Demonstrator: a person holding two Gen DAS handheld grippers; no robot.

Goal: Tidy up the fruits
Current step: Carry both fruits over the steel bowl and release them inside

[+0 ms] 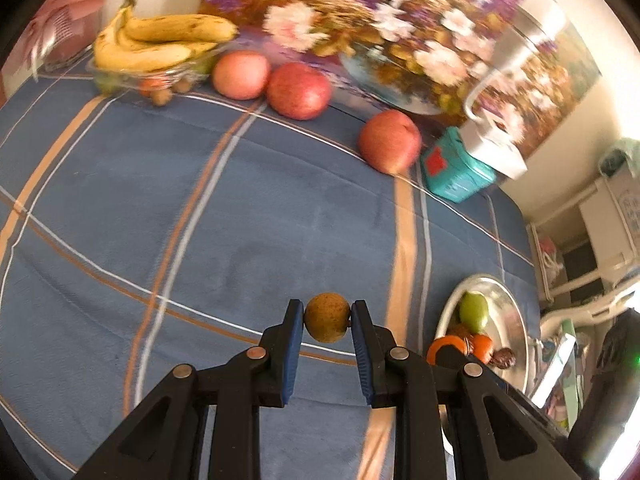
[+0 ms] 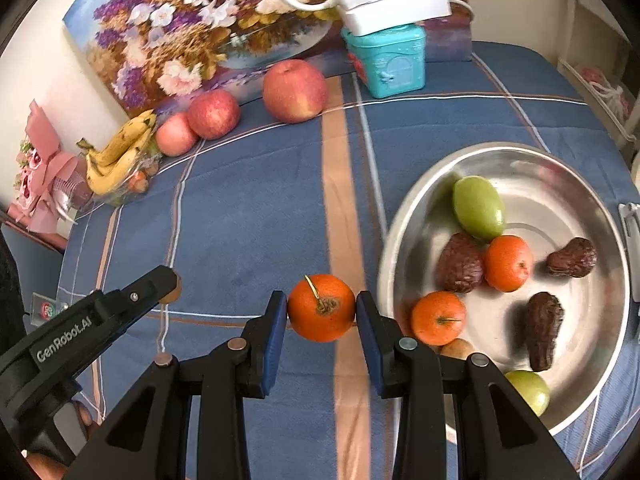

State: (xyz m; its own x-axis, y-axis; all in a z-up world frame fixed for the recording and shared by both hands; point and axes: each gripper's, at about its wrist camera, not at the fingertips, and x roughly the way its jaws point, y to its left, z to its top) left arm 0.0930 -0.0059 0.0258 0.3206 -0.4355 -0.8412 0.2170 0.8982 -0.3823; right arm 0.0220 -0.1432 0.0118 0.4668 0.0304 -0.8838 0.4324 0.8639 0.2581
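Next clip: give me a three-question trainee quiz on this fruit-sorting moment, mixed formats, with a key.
1. True or false: the left gripper holds an apple.
2. Multiple choice: what is between the right gripper's fingers? A) a green fruit B) a small orange C) a banana
3. Fill in: in the right wrist view, the metal bowl already holds ___ small oranges.

Key:
1. False. It holds a small round brown fruit; the three apples lie on the blue checked cloth by the flower painting.
2. B
3. Two, alongside green fruits and dark wrinkled ones.
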